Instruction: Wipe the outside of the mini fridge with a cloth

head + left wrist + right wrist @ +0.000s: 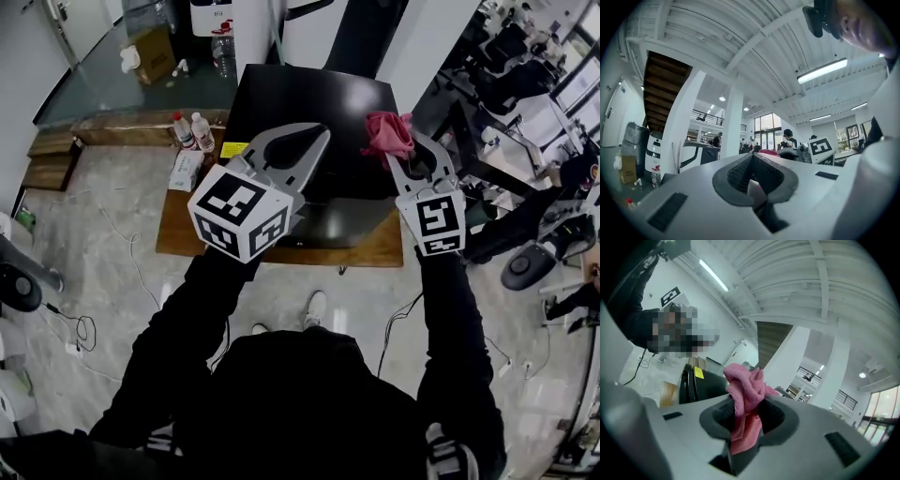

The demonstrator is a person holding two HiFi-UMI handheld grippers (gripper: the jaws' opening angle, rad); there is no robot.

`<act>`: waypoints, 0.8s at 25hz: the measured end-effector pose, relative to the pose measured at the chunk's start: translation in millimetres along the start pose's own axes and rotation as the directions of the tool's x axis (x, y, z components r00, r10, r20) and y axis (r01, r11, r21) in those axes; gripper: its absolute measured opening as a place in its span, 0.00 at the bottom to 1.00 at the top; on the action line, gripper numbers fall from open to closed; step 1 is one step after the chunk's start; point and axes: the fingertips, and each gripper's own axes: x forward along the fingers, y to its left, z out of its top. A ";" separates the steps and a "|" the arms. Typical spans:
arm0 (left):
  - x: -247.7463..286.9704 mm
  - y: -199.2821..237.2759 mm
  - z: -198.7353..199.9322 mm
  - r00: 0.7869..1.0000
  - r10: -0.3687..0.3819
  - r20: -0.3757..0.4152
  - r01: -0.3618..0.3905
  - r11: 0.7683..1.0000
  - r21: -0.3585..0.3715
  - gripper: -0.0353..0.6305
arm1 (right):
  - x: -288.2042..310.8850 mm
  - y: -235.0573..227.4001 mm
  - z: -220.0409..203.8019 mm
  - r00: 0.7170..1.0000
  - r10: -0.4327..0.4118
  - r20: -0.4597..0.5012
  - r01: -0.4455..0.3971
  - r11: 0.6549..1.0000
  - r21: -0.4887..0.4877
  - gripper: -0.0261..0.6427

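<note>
Right tool (pixel 415 150) is gripping the pink cloth (pixel 387 133) over the mini fridge (pixel 309 98) — left tool (pixel 317 139) is hovering, jaws together, empty.

Seen from above the person, steeply down onto the glossy black box-shaped mini fridge (pixel 309 103). Both gripper views sit close behind their own jaws, tipped up toward the ribbed white ceiling (pixel 740 37). Shared by head and right gripper views: that fridge and the crumpled pink terry cloth (pixel 743 385).
</note>
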 end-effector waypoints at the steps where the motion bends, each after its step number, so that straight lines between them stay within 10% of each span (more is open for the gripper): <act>1: 14.0 3.0 5.6 1.000 0.006 -0.004 -0.006 1.000 0.017 0.06 | 10.1 -13.4 -4.8 1.000 0.020 -0.008 -0.020 1.000 0.023 0.20; 12: 161.6 55.8 -16.4 0.981 0.152 -0.124 -0.145 0.987 0.064 0.06 | 146.3 -107.0 -96.8 0.949 0.296 -0.110 -0.265 0.937 0.229 0.20; 20: 227.1 88.2 -69.3 0.942 0.215 -0.258 -0.214 0.976 0.036 0.06 | 238.0 -128.8 -169.2 0.871 0.426 -0.245 -0.383 0.901 0.205 0.20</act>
